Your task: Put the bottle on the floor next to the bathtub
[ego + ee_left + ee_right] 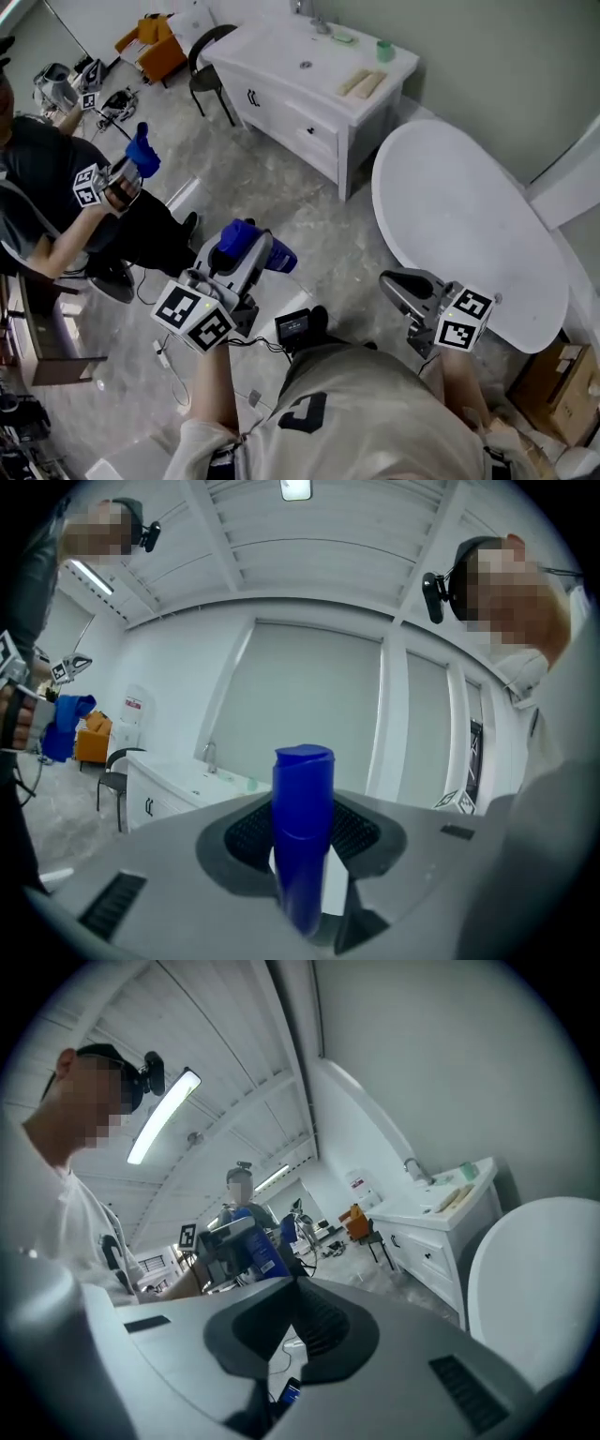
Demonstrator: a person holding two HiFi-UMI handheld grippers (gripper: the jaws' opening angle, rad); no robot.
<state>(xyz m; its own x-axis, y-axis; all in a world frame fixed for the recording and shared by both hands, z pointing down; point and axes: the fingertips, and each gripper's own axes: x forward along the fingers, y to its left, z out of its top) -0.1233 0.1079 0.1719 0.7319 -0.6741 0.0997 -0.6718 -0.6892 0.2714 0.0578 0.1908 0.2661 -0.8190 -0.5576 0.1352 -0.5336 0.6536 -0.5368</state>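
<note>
A blue bottle (251, 247) is clamped between the grey jaws of my left gripper (242, 262), held in the air above the marbled floor. In the left gripper view the blue bottle (302, 836) stands straight up from between the jaws, cap at the top, with my left gripper (305, 874) shut on its lower body. The white oval bathtub (469, 216) lies to the right. My right gripper (392, 281) hovers just off the tub's near edge, its jaws together with nothing between them. The right gripper view shows the same: my right gripper (292, 1283) shut, the bathtub (539, 1279) at right.
A white vanity cabinet (300, 94) with a sink stands at the back beside the tub, a black chair (208, 56) to its left. Another person (56, 187) sits at left with grippers on a blue thing (142, 150). A cardboard box (555, 375) sits at the far right.
</note>
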